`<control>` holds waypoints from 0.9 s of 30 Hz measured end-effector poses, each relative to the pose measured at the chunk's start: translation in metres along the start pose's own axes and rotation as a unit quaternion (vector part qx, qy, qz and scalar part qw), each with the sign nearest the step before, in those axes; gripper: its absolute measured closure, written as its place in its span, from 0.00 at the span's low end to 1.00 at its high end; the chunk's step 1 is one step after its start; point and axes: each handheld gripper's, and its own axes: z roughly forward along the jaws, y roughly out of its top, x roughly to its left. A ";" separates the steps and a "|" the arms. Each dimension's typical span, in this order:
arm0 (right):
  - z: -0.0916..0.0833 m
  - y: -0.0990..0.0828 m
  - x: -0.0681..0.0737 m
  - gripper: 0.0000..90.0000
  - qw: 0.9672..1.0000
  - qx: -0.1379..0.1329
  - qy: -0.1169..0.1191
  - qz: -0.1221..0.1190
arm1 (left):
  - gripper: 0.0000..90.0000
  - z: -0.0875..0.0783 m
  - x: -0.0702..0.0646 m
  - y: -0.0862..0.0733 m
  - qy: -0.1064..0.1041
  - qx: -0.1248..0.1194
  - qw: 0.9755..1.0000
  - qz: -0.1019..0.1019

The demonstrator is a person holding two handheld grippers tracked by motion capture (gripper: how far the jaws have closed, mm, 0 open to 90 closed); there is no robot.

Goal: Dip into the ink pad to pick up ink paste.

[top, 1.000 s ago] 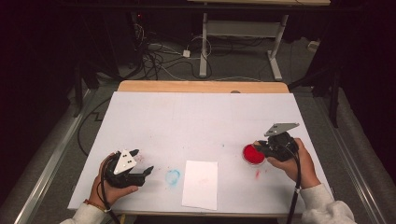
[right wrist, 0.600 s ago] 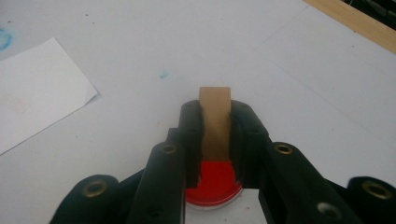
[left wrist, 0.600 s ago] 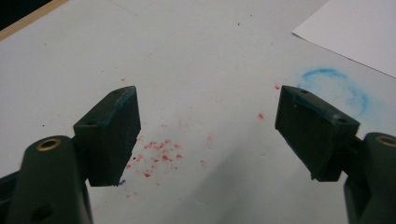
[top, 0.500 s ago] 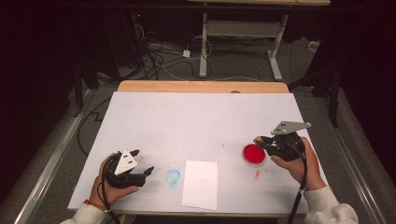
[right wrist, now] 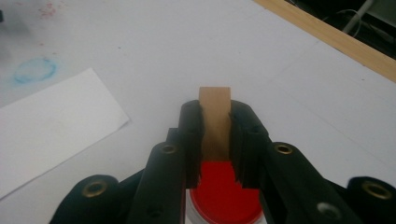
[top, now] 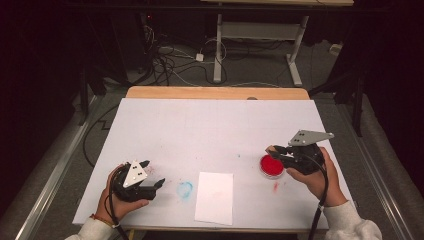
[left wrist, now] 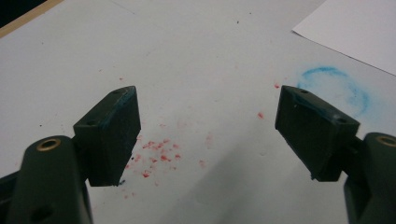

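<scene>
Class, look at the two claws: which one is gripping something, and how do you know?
The right claw: it is shut on a small wooden block above the red dish. The left claw stands open, nothing between its pads.

Matt wooden block (right wrist: pixel 214 122) — glossy red dish (right wrist: pixel 223 193), smooth paper sheet (top: pixel 214 197)

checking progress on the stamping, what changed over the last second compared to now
The right gripper, shut on the wooden stamp, lifted slightly above the red ink pad. The left gripper, open, the white paper and the blue ring mark stayed put.
</scene>
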 end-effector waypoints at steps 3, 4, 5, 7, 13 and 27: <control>0.002 0.003 0.007 0.84 1.000 -0.006 0.006 -0.008 | 0.24 0.000 0.000 0.000 0.001 0.000 1.000 0.001; 0.002 0.004 0.010 0.84 1.000 -0.006 0.009 -0.012 | 0.24 0.000 0.000 0.000 0.001 0.000 1.000 0.000; 0.003 0.005 0.013 0.84 1.000 -0.008 0.012 -0.015 | 0.24 0.000 0.000 0.000 0.000 0.000 1.000 0.000; 0.006 0.008 0.021 0.84 0.999 -0.010 0.023 -0.022 | 0.24 0.000 0.000 0.000 0.001 0.000 1.000 -0.001; 0.016 0.014 0.037 0.84 0.998 -0.003 0.045 -0.037 | 0.24 0.000 0.000 0.000 0.001 0.000 1.000 -0.001; 0.048 0.025 0.085 0.84 0.991 0.026 0.101 -0.086 | 0.24 0.000 0.000 0.000 0.001 -0.003 1.000 -0.005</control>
